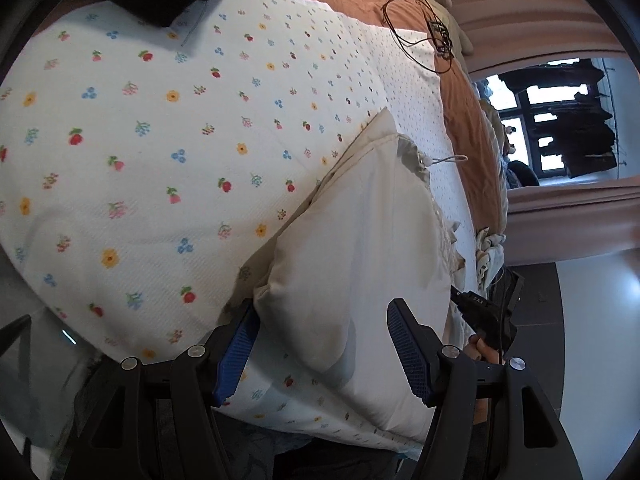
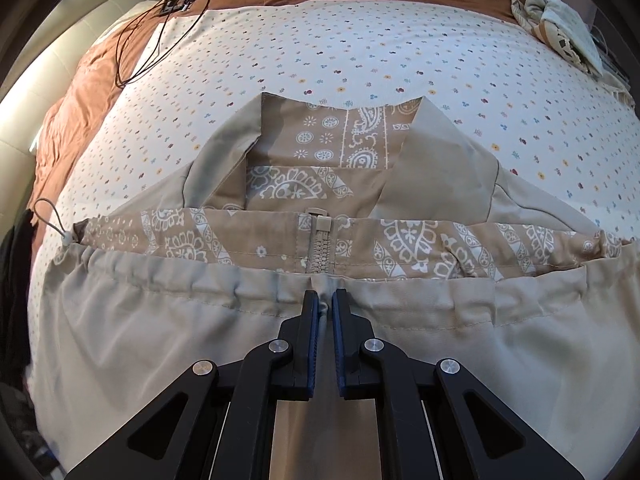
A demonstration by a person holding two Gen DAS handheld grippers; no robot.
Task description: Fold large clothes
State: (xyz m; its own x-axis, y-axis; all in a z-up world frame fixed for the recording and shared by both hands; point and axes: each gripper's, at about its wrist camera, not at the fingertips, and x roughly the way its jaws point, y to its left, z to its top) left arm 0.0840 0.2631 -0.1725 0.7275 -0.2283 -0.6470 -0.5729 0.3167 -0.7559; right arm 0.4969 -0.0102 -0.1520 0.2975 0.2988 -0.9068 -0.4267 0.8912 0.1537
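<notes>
Right wrist view shows the right gripper pinching the beige jacket hem below its zipper, while the left gripper fingers stand spread around a fold.

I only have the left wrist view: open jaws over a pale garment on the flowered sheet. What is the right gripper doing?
Observer: The right gripper is shut on the beige jacket at the hem, just below the zipper.
Operator: Is the jacket folded at all?
Observer: Its sleeves are folded in across the paisley lining.
Operator: Anything else on the bed?
Observer: A bundle of patterned cloth lies at the far right corner of the floral sheet.
</notes>
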